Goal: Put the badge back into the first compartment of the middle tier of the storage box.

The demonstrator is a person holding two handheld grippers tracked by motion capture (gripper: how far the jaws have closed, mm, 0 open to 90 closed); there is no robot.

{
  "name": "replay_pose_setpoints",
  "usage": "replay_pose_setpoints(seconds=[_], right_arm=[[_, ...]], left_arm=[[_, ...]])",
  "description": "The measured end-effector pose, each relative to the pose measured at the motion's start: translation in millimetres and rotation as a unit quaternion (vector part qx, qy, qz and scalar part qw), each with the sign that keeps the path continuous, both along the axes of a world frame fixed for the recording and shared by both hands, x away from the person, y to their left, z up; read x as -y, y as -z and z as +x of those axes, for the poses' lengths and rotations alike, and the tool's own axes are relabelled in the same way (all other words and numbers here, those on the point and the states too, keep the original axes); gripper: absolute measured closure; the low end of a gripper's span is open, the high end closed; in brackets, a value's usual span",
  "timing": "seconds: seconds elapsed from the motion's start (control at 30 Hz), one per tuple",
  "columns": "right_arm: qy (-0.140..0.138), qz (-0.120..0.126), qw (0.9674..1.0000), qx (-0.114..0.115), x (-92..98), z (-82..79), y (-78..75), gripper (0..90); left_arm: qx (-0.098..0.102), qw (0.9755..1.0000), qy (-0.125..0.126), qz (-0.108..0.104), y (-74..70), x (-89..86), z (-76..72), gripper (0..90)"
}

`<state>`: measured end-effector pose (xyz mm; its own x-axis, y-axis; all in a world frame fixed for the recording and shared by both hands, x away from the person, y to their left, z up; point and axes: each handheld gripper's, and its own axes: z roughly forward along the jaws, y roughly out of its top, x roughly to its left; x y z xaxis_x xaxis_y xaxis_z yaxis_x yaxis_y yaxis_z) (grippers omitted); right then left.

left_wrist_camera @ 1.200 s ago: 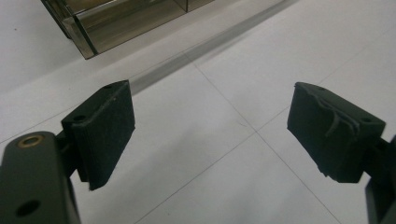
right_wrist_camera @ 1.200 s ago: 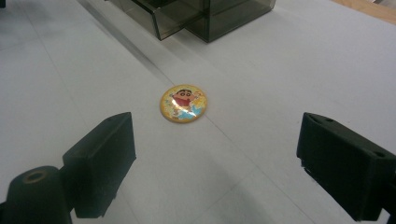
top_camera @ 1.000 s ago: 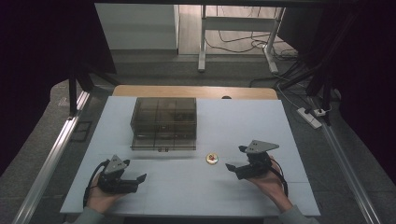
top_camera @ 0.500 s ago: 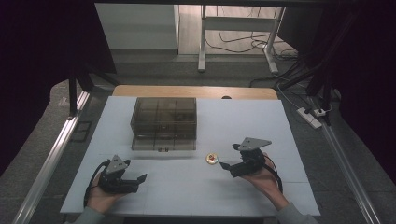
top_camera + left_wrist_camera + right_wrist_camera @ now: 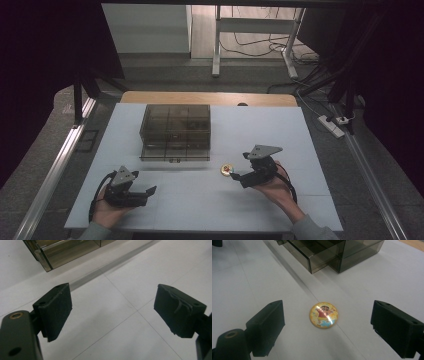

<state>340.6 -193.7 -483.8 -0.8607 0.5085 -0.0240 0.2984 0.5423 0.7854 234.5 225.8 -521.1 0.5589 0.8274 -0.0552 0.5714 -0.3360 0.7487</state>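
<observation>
Your two handheld tools are black throughout. The left gripper (image 5: 150,190) has a grey three-cornered plate (image 5: 123,176) on top and a black cable (image 5: 96,194) looping behind your hand. The right gripper (image 5: 234,175) carries a similar grey plate (image 5: 264,150), with a black cable (image 5: 289,181) curving past your wrist. Up close, each gripper ends in two blocky matte-black pads (image 5: 57,310) with small round screw holes. A brass-coloured ring (image 5: 16,315) sits in the left gripper's arm. One left pad (image 5: 178,308) shows scuffed, peeling lines. Your sleeves (image 5: 312,231) are grey.
</observation>
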Motion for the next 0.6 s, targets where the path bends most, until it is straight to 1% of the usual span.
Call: replay_pose_setpoints(seconds=[0.07, 0.13, 0.17, 0.2, 0.23, 0.4, 0.53, 0.6], right_arm=[[-0.002, -0.001, 1.0000, -0.002, -4.1, 1.5, 0.2, 11.5], [-0.004, -0.008, 0.9999, -0.006, -10.9, 3.9, 0.2, 11.7], [-0.004, -0.008, 0.9999, -0.006, -10.9, 3.9, 0.2, 11.7], [-0.005, -0.013, 0.9999, -0.007, -13.1, 4.9, 0.5, 11.7], [-0.007, -0.021, 0.9997, -0.013, -17.6, 7.1, 1.9, 11.7], [-0.012, -0.031, 0.9992, -0.023, -24.3, 10.7, 4.3, 11.7], [-0.010, -0.048, 0.9984, -0.029, -29.3, 14.2, 6.4, 11.8], [-0.009, -0.054, 0.9979, -0.035, -31.8, 16.4, 8.5, 12.1]], left_arm=[[0.000, 1.0000, 0.001, 0.001, 0.1, 0.1, -0.2, 15.0], [0.000, 1.0000, 0.001, 0.001, 0.2, 0.0, -0.3, 15.0], [0.000, 1.0000, 0.001, 0.001, 0.3, -0.2, -0.2, 15.0], [0.000, 1.0000, 0.001, 0.001, 0.3, -0.3, -0.2, 15.0], [0.000, 1.0000, 0.001, 0.001, 0.5, -0.3, -0.2, 15.0], [0.000, 1.0000, 0.003, 0.006, 1.2, 0.5, -0.1, 15.0], [0.000, 1.0000, 0.003, 0.007, 1.1, 1.2, -0.2, 15.0], [0.000, 1.0000, 0.004, 0.008, 1.3, 1.6, -0.2, 15.0]])
